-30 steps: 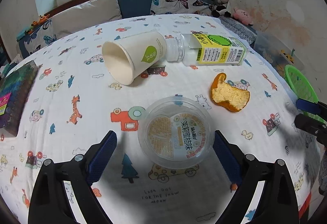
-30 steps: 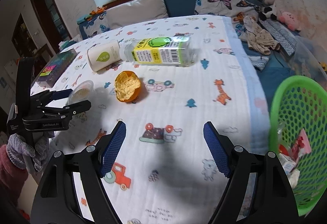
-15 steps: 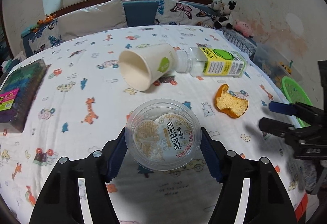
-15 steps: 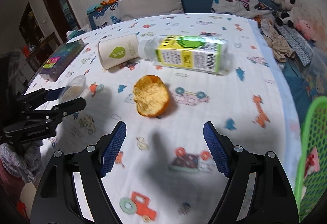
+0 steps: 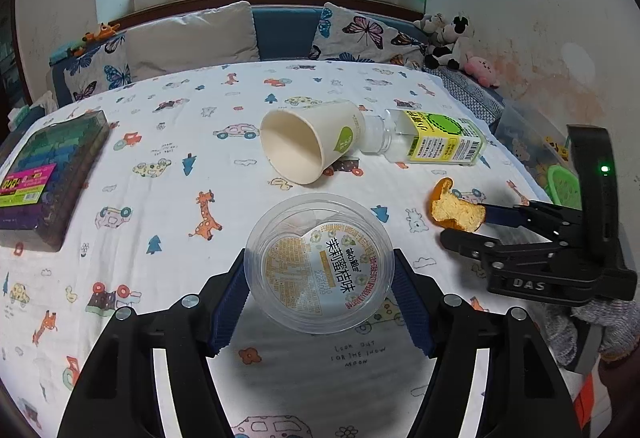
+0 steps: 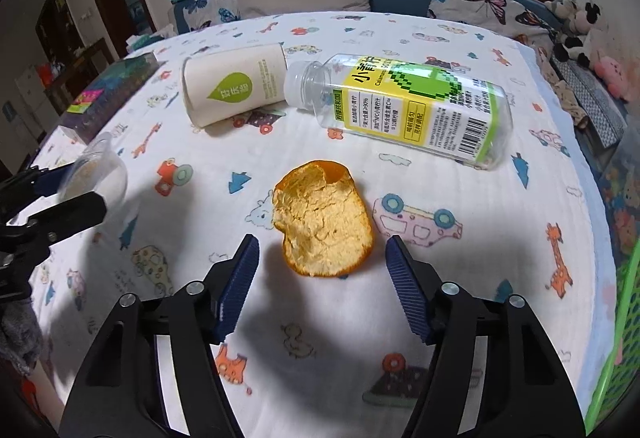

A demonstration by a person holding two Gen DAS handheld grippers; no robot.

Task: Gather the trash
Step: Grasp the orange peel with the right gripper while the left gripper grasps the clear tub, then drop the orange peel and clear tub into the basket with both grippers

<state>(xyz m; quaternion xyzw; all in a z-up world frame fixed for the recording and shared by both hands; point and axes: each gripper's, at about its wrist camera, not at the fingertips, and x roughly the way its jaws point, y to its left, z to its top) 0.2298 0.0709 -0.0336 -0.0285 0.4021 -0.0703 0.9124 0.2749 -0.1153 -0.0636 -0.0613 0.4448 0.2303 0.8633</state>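
Left tool (image 5: 319,280): clamped on clear plastic cup (image 5: 318,264), held between both pads above the bench (image 5: 160,222). Right tool (image 6: 322,276): jaws wide, orange peel (image 6: 324,224) lying between and just beyond the pads, untouched. Farther off: paper cup (image 6: 236,86) on its side, its base touching the mouth of the capless bottle (image 6: 412,110). Far right: green basket (image 6: 620,338).

Black frames with silver screws and ribbed blue pads are seen on both grippers; "DAS" is printed on the right gripper (image 5: 464,226), apparently held in a grey knitted glove (image 5: 580,322).
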